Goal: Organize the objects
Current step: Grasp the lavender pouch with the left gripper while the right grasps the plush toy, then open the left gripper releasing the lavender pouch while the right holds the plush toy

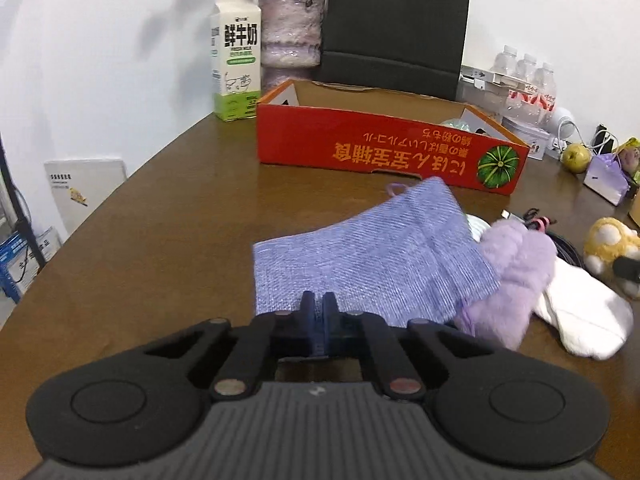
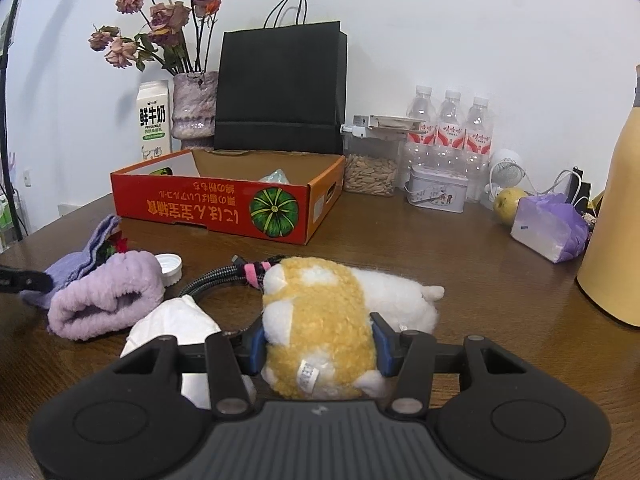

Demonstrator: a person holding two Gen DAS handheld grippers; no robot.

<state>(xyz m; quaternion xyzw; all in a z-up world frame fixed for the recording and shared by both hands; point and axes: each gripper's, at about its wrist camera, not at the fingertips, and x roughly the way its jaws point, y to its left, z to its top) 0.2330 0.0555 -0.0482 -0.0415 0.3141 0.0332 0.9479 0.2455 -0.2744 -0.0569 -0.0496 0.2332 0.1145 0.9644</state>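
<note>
Your left gripper has its fingers pressed nearly together, pinching the near edge of the blue cloth lying on the table. Your right gripper is clamped around the yellow-and-white plush toy, in front of the red box.

Hand-held gripper: black linkages, blue finger pads, grey ribbed housing.

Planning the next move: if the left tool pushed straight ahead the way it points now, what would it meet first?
The left tool is already shut on the near edge of the blue cloth, so it would push into that cloth first. Beyond it, probably the red box, though depth is hard to judge.
</note>
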